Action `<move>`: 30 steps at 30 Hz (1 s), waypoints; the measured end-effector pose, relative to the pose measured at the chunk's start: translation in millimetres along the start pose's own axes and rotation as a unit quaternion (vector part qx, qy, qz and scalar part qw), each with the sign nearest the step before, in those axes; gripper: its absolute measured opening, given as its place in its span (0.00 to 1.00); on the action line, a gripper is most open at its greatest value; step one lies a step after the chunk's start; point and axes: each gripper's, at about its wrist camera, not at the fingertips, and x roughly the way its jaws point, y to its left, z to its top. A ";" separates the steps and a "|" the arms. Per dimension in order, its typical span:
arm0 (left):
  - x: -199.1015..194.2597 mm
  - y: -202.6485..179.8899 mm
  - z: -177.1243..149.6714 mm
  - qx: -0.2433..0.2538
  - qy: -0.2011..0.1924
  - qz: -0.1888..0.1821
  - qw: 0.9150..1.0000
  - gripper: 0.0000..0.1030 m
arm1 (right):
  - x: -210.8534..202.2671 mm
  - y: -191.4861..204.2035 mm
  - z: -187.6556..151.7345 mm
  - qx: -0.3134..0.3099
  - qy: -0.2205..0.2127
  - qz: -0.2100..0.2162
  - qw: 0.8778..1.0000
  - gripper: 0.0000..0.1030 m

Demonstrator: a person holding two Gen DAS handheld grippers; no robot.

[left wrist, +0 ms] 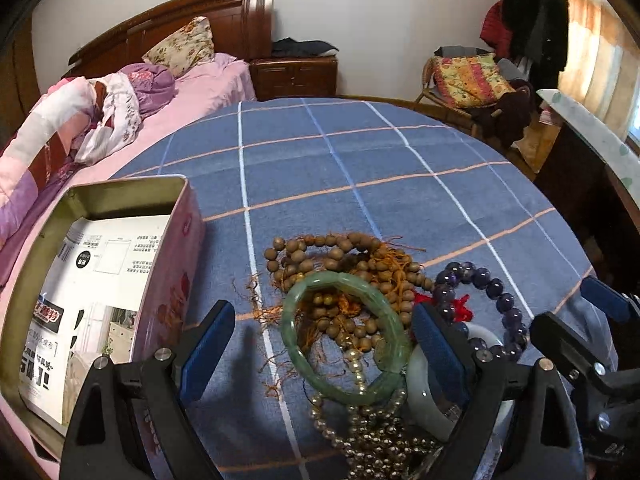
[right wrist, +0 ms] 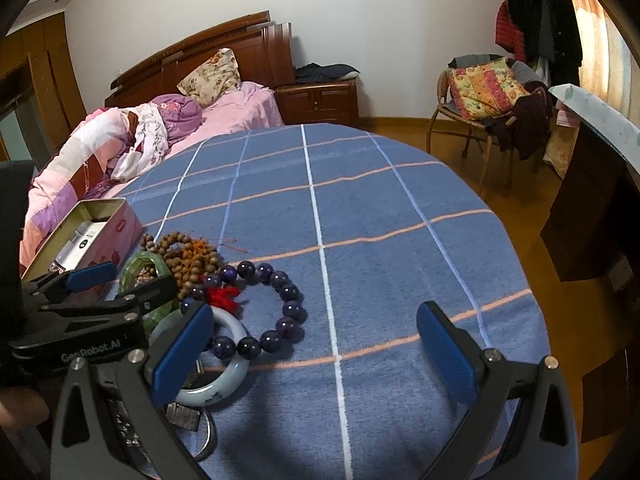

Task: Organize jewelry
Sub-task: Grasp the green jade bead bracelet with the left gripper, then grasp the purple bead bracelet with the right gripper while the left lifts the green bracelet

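Observation:
A heap of jewelry lies on the blue checked tablecloth (left wrist: 360, 168). On top is a green jade bangle (left wrist: 294, 330), resting on brown wooden beads (left wrist: 340, 256) and pale pearl strands (left wrist: 372, 432). My left gripper (left wrist: 322, 346) is open, its fingers either side of the green bangle without touching it. To the right are a purple bead bracelet (right wrist: 290, 292) with a red tassel (right wrist: 224, 296) and a white bangle (right wrist: 236, 364). My right gripper (right wrist: 314, 350) is open, its left finger over the white bangle and bare cloth between the pads. An open pink tin (left wrist: 172, 248) stands left of the heap.
The tin holds a printed paper sheet (left wrist: 100, 280). A metal ring with keys (right wrist: 200, 436) lies near the white bangle. The table edge curves round at the far side and right. A bed (right wrist: 240, 112) is behind on the left, a chair (right wrist: 480, 100) at the back right.

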 end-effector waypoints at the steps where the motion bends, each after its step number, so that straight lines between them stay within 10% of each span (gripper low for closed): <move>1: -0.1 -0.4 -0.2 0.002 -0.002 -0.001 1.000 0.87 | 0.3 0.0 0.2 0.000 0.001 0.000 1.000 1.00; 4: 1.0 0.3 -2.2 -0.001 0.012 -0.034 0.999 0.46 | 1.1 0.6 -0.2 -0.001 0.000 -0.002 1.000 1.00; 10: -3.4 6.5 -4.5 -0.007 0.010 -0.063 0.998 0.20 | 3.5 2.5 -1.0 -0.004 0.003 -0.005 1.000 1.00; 21: -40.7 15.9 5.0 -0.017 -0.057 -0.067 0.996 0.15 | 7.1 2.5 -1.3 0.000 0.016 -0.003 1.000 1.00; 30: -46.3 29.0 6.2 -0.022 -0.087 -0.050 0.995 0.15 | 20.6 8.0 2.0 -0.016 0.057 0.007 0.998 0.65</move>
